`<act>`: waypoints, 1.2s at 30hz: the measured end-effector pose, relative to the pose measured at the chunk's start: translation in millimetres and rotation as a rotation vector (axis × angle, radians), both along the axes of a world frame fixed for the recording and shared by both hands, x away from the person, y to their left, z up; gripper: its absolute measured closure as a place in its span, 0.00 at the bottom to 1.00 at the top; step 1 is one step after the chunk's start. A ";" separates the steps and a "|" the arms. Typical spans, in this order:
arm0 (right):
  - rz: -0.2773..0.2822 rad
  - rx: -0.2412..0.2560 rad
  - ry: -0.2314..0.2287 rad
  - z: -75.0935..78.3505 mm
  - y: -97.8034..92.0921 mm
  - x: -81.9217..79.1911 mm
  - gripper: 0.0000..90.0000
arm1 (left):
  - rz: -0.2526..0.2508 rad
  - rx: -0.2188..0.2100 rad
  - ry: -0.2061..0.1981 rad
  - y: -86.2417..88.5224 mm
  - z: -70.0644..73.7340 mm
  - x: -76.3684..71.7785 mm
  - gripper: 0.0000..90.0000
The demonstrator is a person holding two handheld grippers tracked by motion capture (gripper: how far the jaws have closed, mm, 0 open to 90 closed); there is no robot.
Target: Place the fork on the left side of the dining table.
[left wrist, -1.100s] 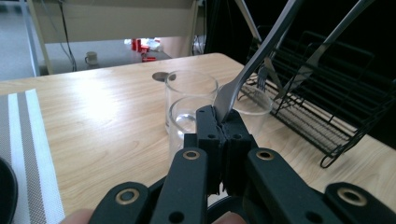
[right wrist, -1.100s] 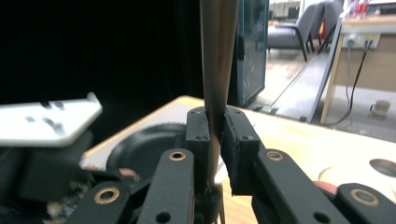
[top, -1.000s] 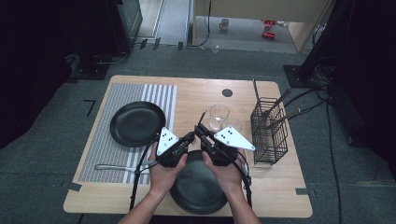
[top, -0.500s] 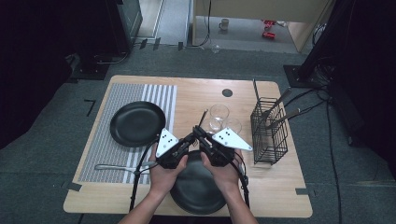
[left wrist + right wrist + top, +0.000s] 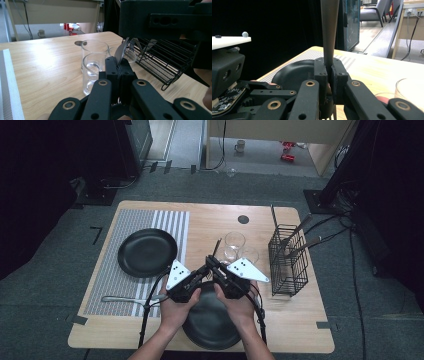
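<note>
Both tools meet over the near plate (image 5: 210,322) at the counter's (image 5: 210,220) front edge, just before the three glasses (image 5: 234,240). The left tool (image 5: 206,265) is clamped on a fork (image 5: 121,51), tines up near the other tool's body. The right tool (image 5: 209,261) grips the same fork's handle, which rises straight between its closed jaws. The rack (image 5: 287,262) stands to the right.

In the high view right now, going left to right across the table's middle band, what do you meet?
Round black plate on the striped mat → left gripper → clear drinking glasses → black wire basket holding utensils.
</note>
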State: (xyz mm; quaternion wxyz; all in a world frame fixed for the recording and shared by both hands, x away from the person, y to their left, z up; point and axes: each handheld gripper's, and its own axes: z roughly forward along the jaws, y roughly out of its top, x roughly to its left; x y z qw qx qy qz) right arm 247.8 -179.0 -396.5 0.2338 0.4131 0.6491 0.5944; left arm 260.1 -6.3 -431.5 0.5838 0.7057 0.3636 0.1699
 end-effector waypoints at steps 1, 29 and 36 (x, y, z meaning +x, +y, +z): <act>0.000 -0.002 -0.001 -0.5 0.2 0.0 0.95 | -0.001 0.002 0.001 0.2 -0.6 -0.1 1.00; -0.053 -0.053 0.005 0.0 -9.6 0.5 0.96 | 0.001 0.076 -0.035 33.9 6.4 0.0 0.62; -0.051 -0.062 0.013 -3.7 -7.6 0.8 0.96 | -0.003 0.073 -0.041 39.1 20.5 2.0 0.56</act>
